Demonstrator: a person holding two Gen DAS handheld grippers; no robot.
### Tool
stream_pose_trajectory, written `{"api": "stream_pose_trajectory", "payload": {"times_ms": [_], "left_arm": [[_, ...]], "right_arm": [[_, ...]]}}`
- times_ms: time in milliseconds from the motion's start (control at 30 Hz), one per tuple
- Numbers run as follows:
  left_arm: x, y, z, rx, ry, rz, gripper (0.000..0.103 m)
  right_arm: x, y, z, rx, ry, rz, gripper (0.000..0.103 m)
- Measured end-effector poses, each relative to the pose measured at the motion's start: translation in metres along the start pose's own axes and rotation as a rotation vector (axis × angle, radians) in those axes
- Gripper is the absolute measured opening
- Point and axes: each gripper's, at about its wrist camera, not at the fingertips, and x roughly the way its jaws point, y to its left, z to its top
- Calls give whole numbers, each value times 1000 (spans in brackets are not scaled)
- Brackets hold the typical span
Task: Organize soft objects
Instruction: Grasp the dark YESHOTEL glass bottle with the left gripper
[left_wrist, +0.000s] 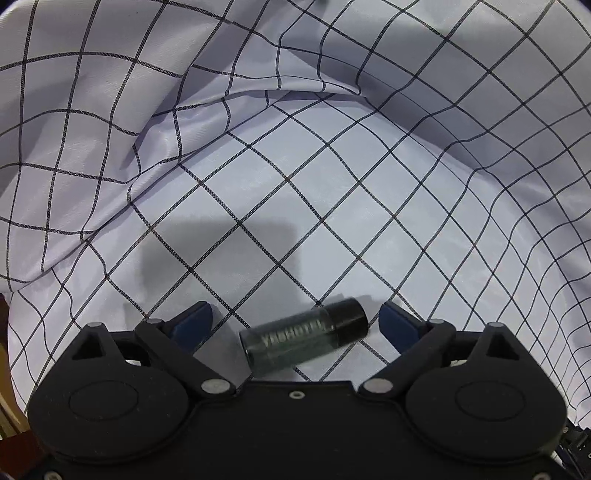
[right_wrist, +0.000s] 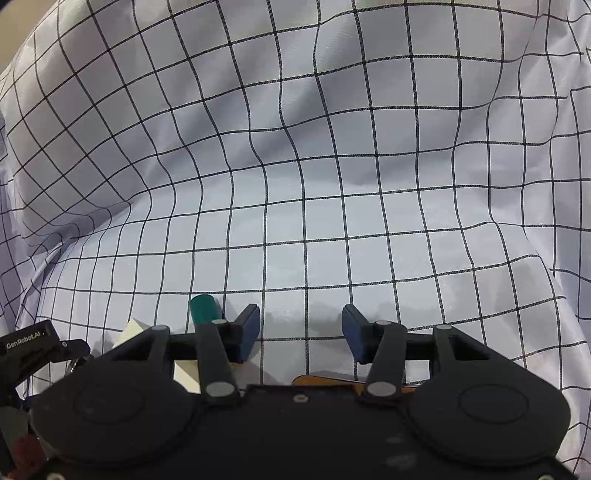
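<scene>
A white cloth with a black grid (left_wrist: 332, 192) fills both views, rumpled into folds at the back; it also shows in the right wrist view (right_wrist: 295, 184). My left gripper (left_wrist: 295, 321) is open; a small clear bottle with a black cap (left_wrist: 304, 338) lies tilted between its fingers, blurred, not pinched. My right gripper (right_wrist: 301, 332) is open and empty, low over the cloth. A dark green cylinder (right_wrist: 203, 308) stands just left of its left finger.
A white block (right_wrist: 129, 332) lies beside the green cylinder, partly hidden by the right gripper. An orange-brown flat thing (right_wrist: 325, 380) peeks out under that gripper. The other gripper's body (right_wrist: 29, 350) shows at the left edge. Brown wood (left_wrist: 7, 369) shows at the lower left.
</scene>
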Motion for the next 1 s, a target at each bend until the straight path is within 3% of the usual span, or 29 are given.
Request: {"api": "stream_pose_trajectory", "payload": {"times_ms": [233,367,533,800,1000], "left_arm": [[0,1,-1,-9,11,3,89],[-3,0,-1,11,-12,-18,68],[-4,-5,-2,57,-18,-39,68],[-9,-30,-11,280,-75,-39,68],[0,-41,-12,404,-72,-8,68]], "right_arm": [[-11,-4,-5,-8,7,12,50],[-6,8,-2,-19,6,22,51],[-2,16,5,-24,18,40,52],[13,34,17,-41,58,46,53],[32,38,27,38,144,122,53]]}}
